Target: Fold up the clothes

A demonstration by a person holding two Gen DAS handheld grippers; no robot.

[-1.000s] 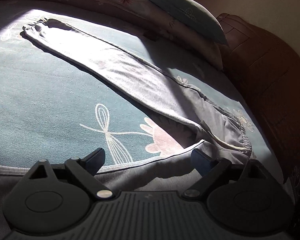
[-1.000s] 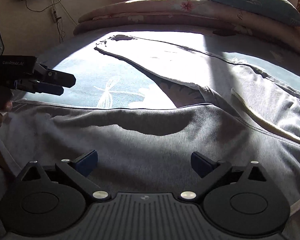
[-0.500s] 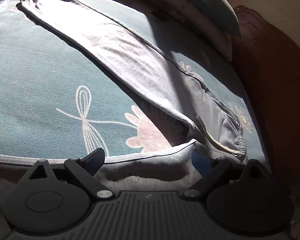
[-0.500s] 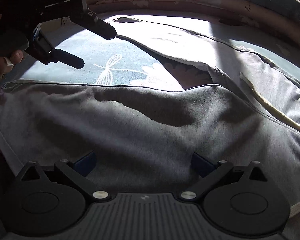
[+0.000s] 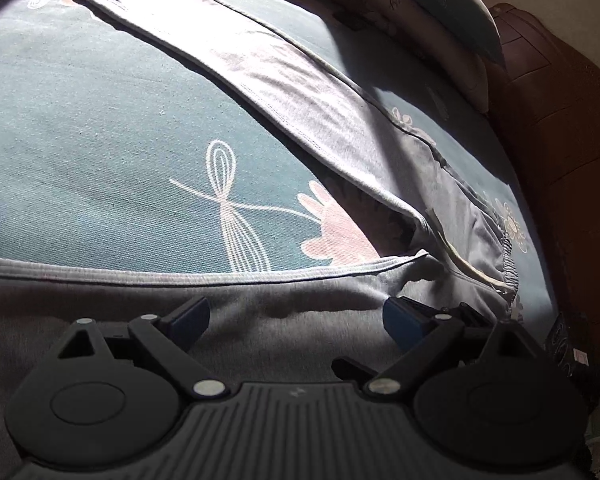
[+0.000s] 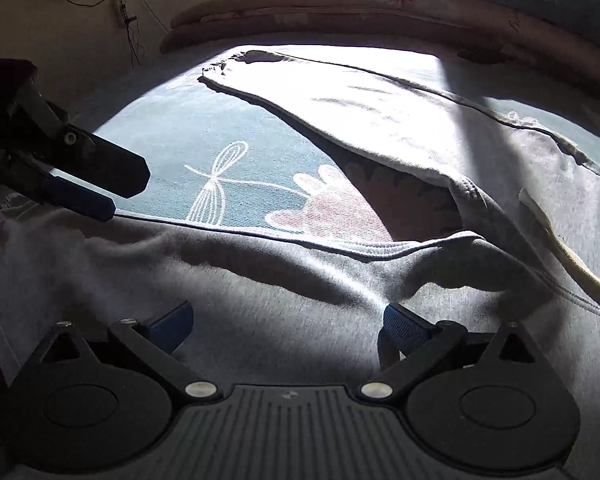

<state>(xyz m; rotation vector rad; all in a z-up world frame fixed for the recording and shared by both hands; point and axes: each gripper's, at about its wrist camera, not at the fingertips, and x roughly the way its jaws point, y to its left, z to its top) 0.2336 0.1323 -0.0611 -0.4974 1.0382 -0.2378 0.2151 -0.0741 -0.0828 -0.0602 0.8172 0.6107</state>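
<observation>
Both tongs hang wide open over grey trousers spread on a bed. Seen from the left wrist, the left gripper (image 5: 296, 316) holds nothing, its blue-padded fingers (image 5: 400, 314) spread above the near trouser leg, whose hem runs across the teal bedsheet (image 5: 100, 152); the far leg stretches away in sunlight, and the waistband (image 5: 510, 268) lies at the right near a brown headboard (image 5: 560, 120). From the right wrist, the right gripper (image 6: 286, 326) hovers empty over the trousers (image 6: 260, 288), with the left gripper (image 6: 96, 184) entering from the left just above the hem and a pale drawstring (image 6: 560, 256) crossing the seat.
</observation>
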